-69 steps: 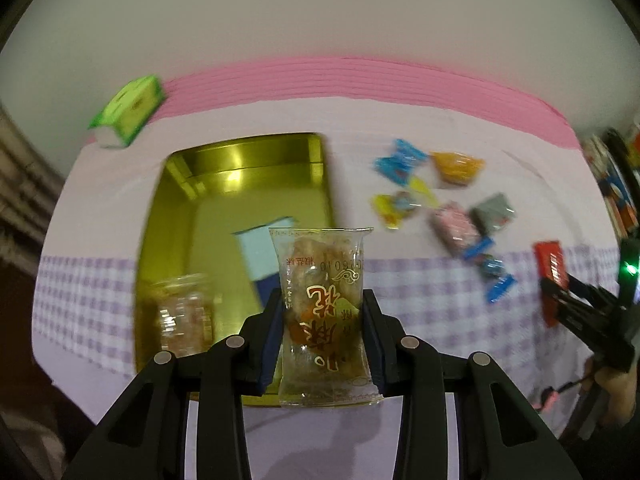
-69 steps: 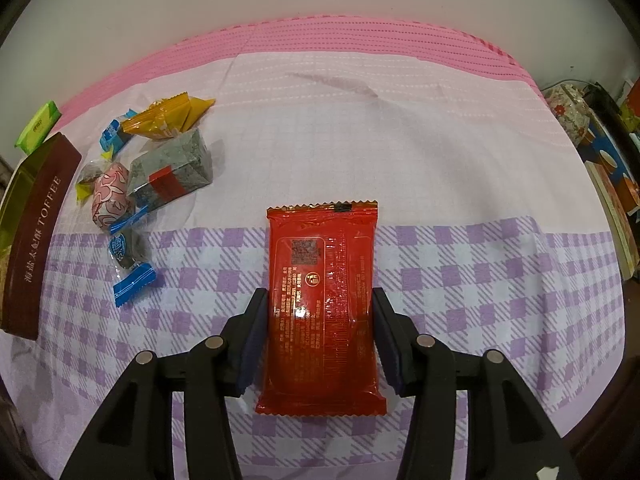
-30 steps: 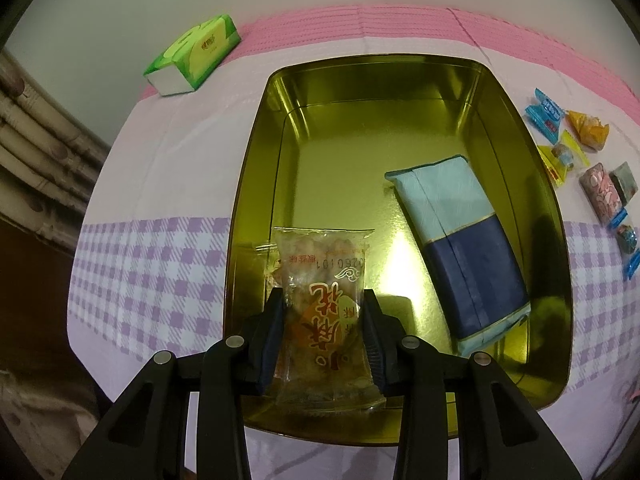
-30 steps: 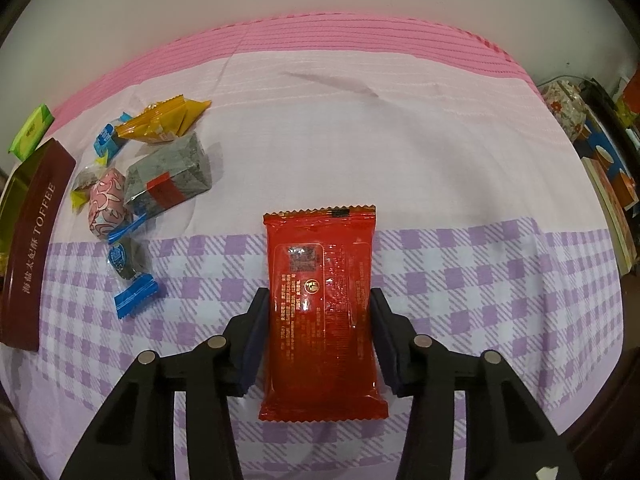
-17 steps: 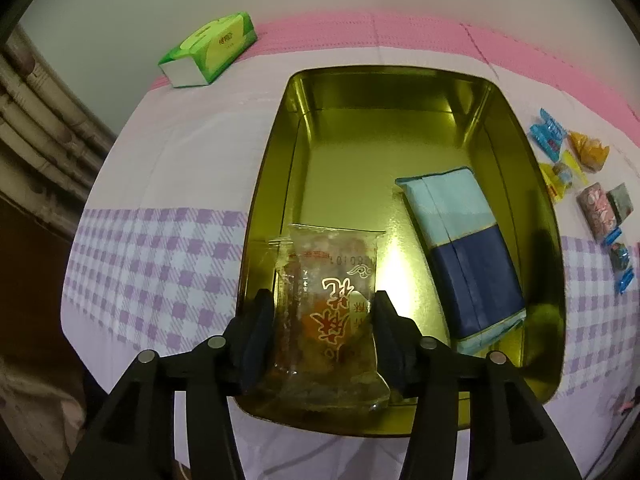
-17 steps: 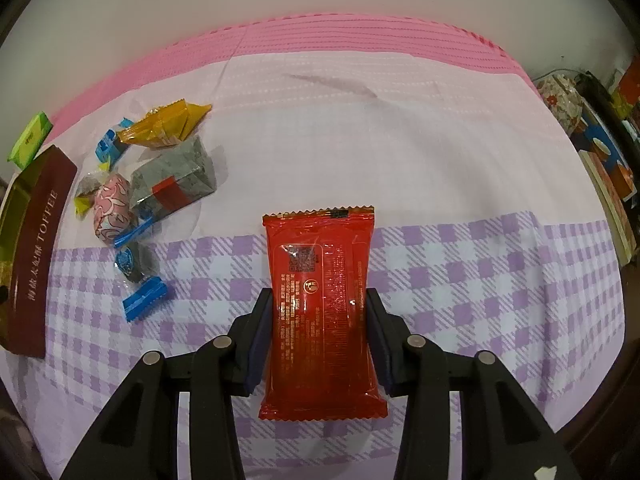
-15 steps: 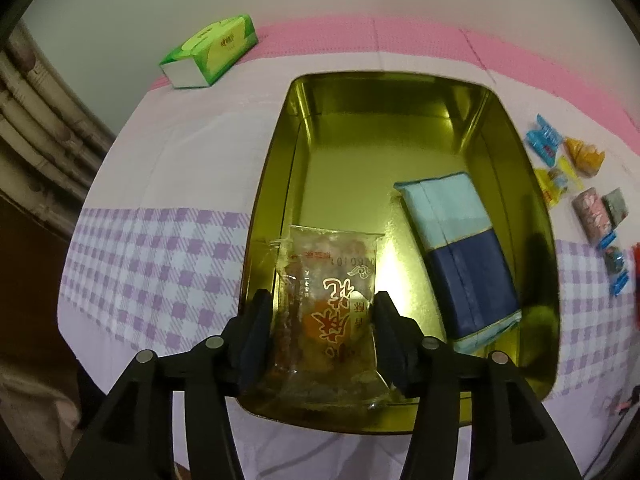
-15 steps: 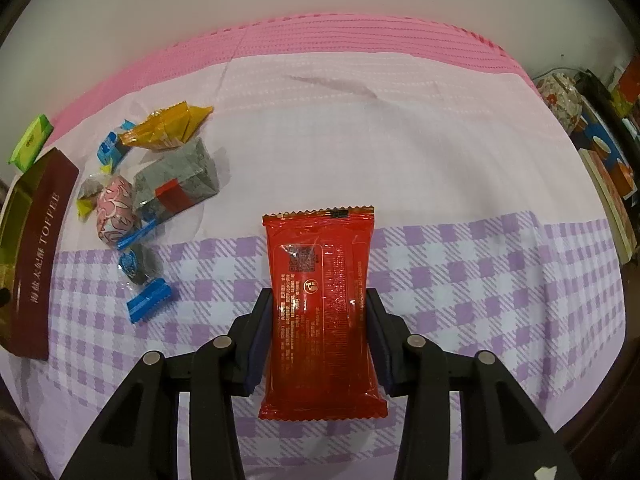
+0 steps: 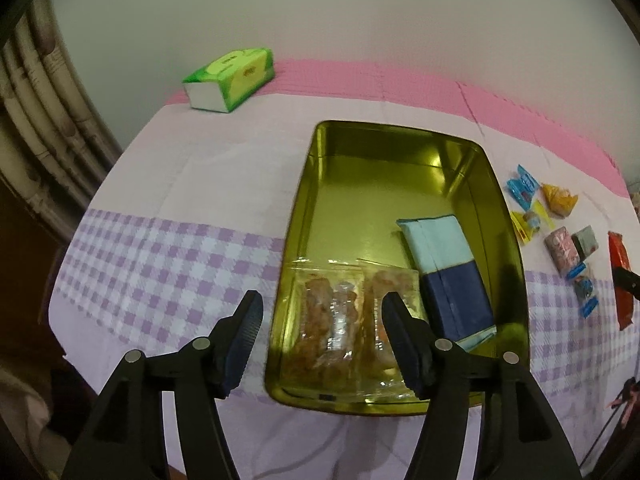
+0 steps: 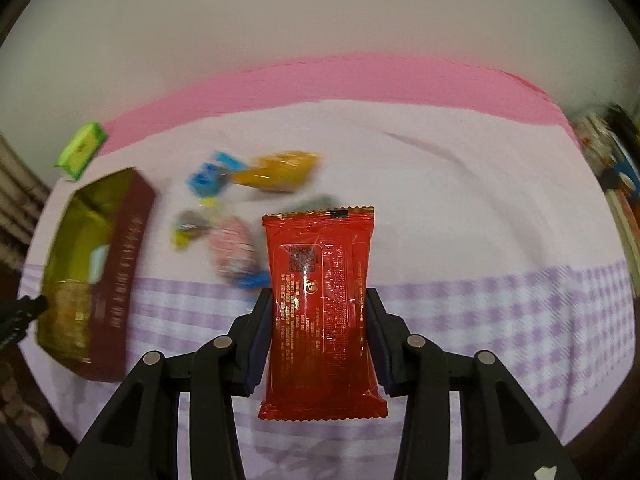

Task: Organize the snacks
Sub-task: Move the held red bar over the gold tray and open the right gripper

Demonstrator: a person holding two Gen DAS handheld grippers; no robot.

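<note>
Left wrist view is looking down at the gold tin (image 9: 298, 216), which is lying on the tabletop (image 9: 192, 184) with its long axis running away from the camera. The left gripper (image 9: 322, 342) is hanging above the near end of the tin, its fingers (image 9: 244, 332) are opening and nothing is pressed between them. Two clear snack packets (image 9: 340, 320) are lying flat in the near end of the tin, just below the released fingers, and a blue packet (image 9: 448, 268) is lying beside them toward the right wall of the tin. To the right of the tin, small loose candies (image 9: 560, 240) are waiting on the cloth.

Right wrist view is showing the right gripper (image 10: 320, 336) clenched on a red snack packet (image 10: 322, 304), which is standing upright between the fingers, long axis along them. The tin (image 10: 120, 280) is lying well to the left of this packet, so I judge that the right hand is now the one to travel left toward the tin. Both grippers are pointing steeply downward.
</note>
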